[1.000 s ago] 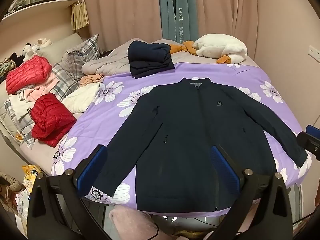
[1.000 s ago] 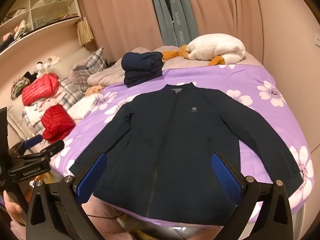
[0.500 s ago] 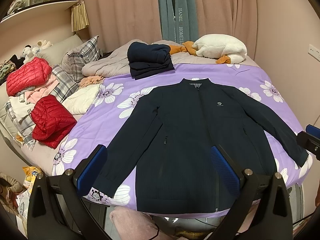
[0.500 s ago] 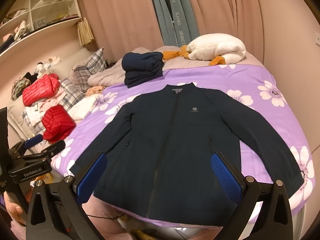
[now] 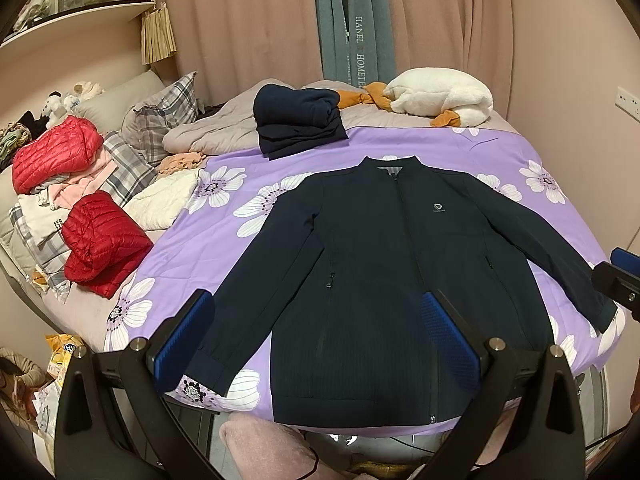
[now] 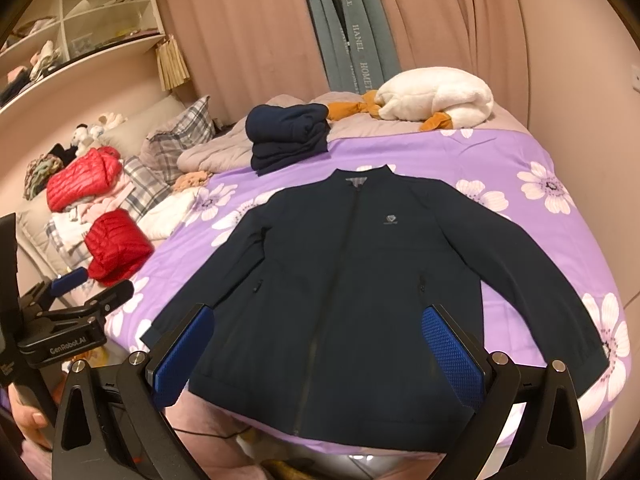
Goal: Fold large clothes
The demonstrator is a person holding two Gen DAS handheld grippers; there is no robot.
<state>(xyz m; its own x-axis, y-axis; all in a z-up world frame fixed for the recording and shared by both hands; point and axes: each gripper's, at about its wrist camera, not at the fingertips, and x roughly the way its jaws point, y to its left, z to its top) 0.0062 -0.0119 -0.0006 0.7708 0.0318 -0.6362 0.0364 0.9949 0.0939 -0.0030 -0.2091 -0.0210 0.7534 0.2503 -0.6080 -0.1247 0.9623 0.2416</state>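
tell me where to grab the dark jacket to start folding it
Take the jacket by its sleeve cuffs. It lies flat, front up, zipped, with both sleeves angled outward. The left gripper could pinch the left cuff from the outer side, the right gripper the right cuff, then fold each inward.

White lettering "HANEL HOMETEILE" runs vertically down the grey-green curtain strip (image 5: 357,36), far ahead of the claws. "GenRobot.AI" is printed on the left claw (image 6: 80,292) body, seen left of the right claw. The jacket (image 5: 400,280) chest logo is too small to read.
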